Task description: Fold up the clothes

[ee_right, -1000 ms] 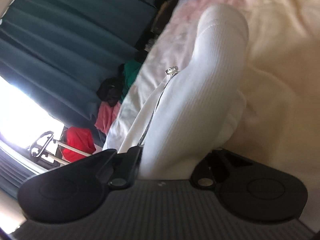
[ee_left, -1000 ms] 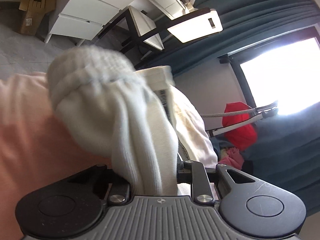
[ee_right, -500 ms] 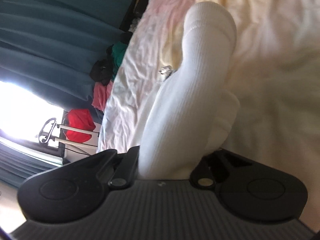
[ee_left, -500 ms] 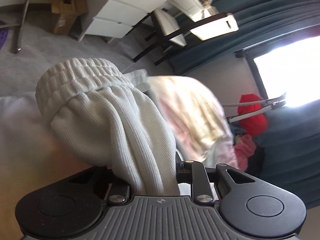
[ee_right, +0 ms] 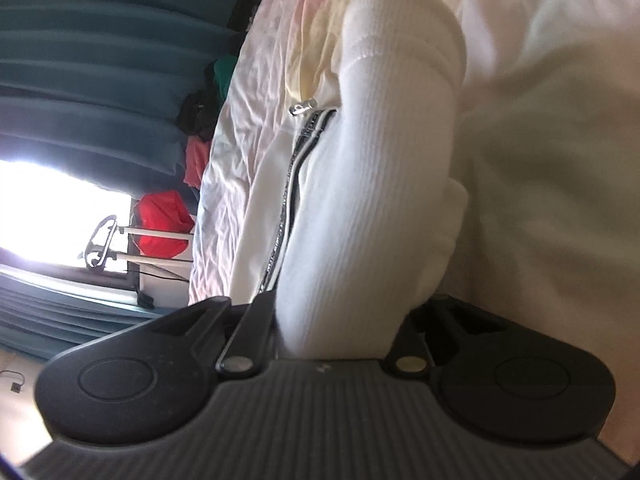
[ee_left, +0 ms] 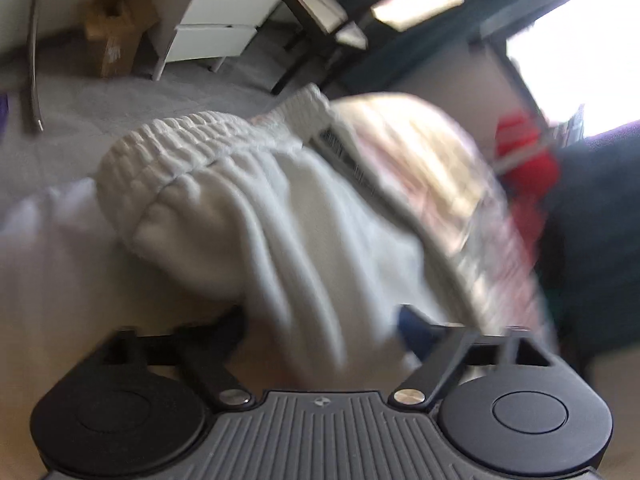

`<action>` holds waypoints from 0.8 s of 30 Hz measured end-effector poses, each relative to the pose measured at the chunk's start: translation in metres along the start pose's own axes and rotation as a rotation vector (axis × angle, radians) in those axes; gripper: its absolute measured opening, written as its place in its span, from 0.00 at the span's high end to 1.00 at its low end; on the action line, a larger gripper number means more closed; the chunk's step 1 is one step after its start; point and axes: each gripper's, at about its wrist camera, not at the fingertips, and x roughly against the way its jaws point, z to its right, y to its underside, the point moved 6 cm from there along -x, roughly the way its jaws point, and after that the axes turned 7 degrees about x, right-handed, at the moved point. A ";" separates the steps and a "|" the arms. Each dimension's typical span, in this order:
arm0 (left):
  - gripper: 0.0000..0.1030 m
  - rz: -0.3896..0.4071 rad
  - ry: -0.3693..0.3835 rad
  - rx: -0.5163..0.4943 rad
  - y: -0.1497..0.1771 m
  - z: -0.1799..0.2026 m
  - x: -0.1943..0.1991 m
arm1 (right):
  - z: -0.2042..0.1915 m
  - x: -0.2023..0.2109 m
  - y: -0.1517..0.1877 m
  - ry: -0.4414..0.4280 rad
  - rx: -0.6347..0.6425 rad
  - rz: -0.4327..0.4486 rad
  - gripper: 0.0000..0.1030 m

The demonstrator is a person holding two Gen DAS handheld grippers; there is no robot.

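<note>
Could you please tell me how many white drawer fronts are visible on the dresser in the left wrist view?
2: an upper drawer front and a lower drawer front directly below it, on the dresser at top centre. A further one may be cut off by the picture's top edge.

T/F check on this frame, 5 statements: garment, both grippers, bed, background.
1. The garment is a white ribbed-knit piece with a zipper. True: the white garment carries a zipper with a metal pull.
2. The left gripper is clamped tight on the cloth. False: the left gripper has its jaws spread and opening; cloth lies between them, unpressed.
3. The right gripper has white cloth between its jaws. True: the right gripper is on a ribbed fold, jaws opening.
4. The garment lies on a bare wooden table. False: it lies on a pale sheet.
5. The red item sits near the bright window. True.
</note>
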 end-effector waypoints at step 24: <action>0.02 0.238 0.096 -0.690 0.161 0.218 -0.059 | -0.010 0.034 -0.002 -0.106 -0.001 0.096 0.41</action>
